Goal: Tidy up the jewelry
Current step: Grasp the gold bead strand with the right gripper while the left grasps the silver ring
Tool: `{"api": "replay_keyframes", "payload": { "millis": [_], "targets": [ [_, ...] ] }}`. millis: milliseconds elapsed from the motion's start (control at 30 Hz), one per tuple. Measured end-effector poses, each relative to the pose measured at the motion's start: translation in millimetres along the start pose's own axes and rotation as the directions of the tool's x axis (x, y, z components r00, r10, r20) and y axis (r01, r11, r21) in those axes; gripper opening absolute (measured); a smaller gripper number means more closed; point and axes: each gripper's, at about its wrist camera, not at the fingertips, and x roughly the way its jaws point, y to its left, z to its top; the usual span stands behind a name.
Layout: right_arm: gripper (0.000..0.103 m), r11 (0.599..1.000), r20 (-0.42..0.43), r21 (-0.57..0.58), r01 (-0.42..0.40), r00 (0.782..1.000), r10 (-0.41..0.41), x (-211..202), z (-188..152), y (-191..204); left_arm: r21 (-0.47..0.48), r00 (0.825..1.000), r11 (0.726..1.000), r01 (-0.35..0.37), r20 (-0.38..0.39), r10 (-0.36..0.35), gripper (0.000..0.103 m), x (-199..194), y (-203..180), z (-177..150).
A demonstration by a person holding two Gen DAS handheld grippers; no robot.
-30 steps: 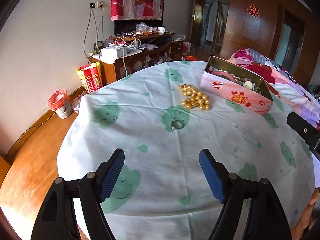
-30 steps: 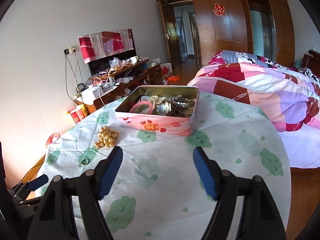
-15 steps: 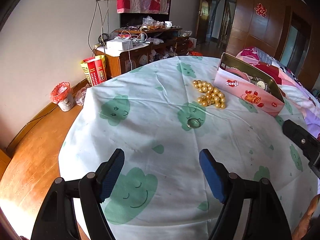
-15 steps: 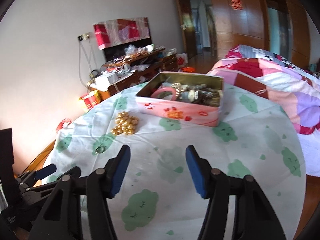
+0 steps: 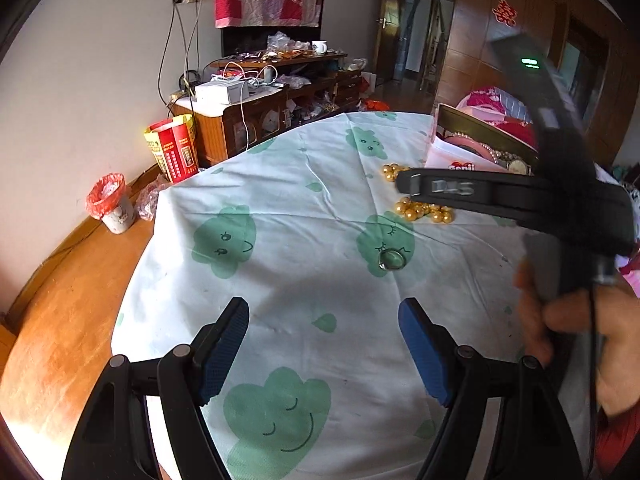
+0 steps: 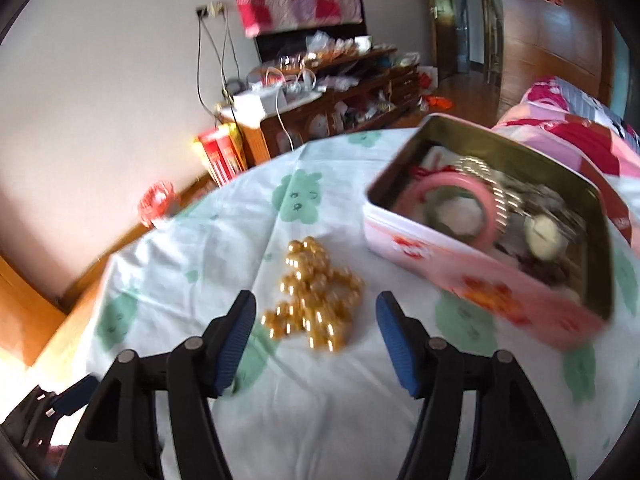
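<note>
The left gripper (image 5: 323, 354) is hovering over the cloud-print tablecloth (image 5: 280, 272) with its jaws spread wide and nothing between them, a ring (image 5: 392, 260) lying at its 1 o'clock. The right gripper (image 6: 314, 342) is pointing down at the gold bead necklace (image 6: 314, 296), its jaws opening with the heaped beads showing in the gap and neither pad touching them. The open pink tin (image 6: 480, 276), holding a pink bangle (image 6: 460, 196) and other jewelry, is sitting at 2 o'clock of the beads.
</note>
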Motion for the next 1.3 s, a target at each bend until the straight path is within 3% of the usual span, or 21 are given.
{"api": "replay_keyframes", "payload": {
  "millis": [133, 167, 233, 400, 533, 567, 600, 667, 833, 1000, 1033, 1100, 1200, 1300],
  "targets": [
    [0.062, 0.996, -0.074, -0.066, 0.057, 0.995, -0.062, 31, 2, 9, 0.012, 1.0, 1.0, 0.026, -0.007, -0.026, 0.077, 2, 0, 4],
    [0.044, 0.994, -0.055, -0.086, 0.074, 0.995, -0.078, 30, 1, 11, 0.005, 0.999, 0.999, 0.039, -0.009, -0.039, 0.077, 3, 1, 6],
    [0.025, 0.99, -0.053, -0.107, 0.091, 0.994, -0.097, 27, -3, 9, -0.017, 0.998, 0.997, 0.069, -0.012, -0.07, 0.077, 4, 2, 8],
    [0.024, 0.997, -0.06, -0.036, 0.061, 0.996, -0.063, -3, -22, -19, -0.046, 0.989, 0.988, 0.146, -0.019, -0.147, 0.077, 11, -4, 17],
    [0.014, 0.999, -0.008, 0.012, 0.05, 0.999, -0.05, -46, -44, -33, -0.032, 0.987, 0.987, 0.161, -0.023, -0.161, 0.077, 24, -20, 25],
    [0.014, 0.998, 0.004, 0.012, 0.056, 0.998, -0.056, -55, -49, -34, -0.031, 0.986, 0.986, 0.163, -0.036, -0.164, 0.076, 28, -23, 26],
    [0.014, 0.998, 0.017, 0.018, 0.063, 0.998, -0.063, -64, -55, -36, -0.031, 0.983, 0.984, 0.173, -0.058, -0.175, 0.067, 34, -26, 28],
    [0.014, 0.997, 0.033, 0.045, 0.061, 0.998, -0.062, -75, -61, -40, -0.03, 0.983, 0.987, 0.16, -0.088, -0.162, 0.058, 42, -29, 29],
    [0.014, 0.994, 0.03, 0.108, 0.033, 0.999, -0.036, -80, -74, -47, 0.031, 0.989, 0.993, 0.114, -0.099, -0.111, 0.058, 46, -39, 33],
    [0.014, 0.989, -0.013, 0.147, 0.02, 1.0, -0.018, -68, -80, -51, 0.045, 0.989, 0.992, 0.115, -0.097, -0.111, 0.057, 48, -40, 33],
    [0.014, 0.989, -0.013, 0.15, 0.018, 1.0, -0.016, -70, -82, -51, 0.043, 0.988, 0.991, 0.126, -0.097, -0.121, 0.055, 48, -40, 33],
    [0.014, 0.988, -0.018, 0.153, 0.018, 1.0, -0.015, -72, -84, -53, 0.029, 0.988, 0.992, 0.123, -0.094, -0.12, 0.038, 48, -36, 34],
    [0.014, 0.987, -0.017, 0.159, 0.012, 1.0, -0.01, -72, -85, -55, -0.007, 0.988, 0.992, 0.126, -0.091, -0.126, 0.022, 48, -29, 35],
    [0.014, 0.984, -0.017, 0.176, 0.01, 1.0, -0.007, -72, -86, -58, -0.017, 0.986, 0.99, 0.137, -0.092, -0.138, 0.02, 48, -29, 35]
  ]
}}
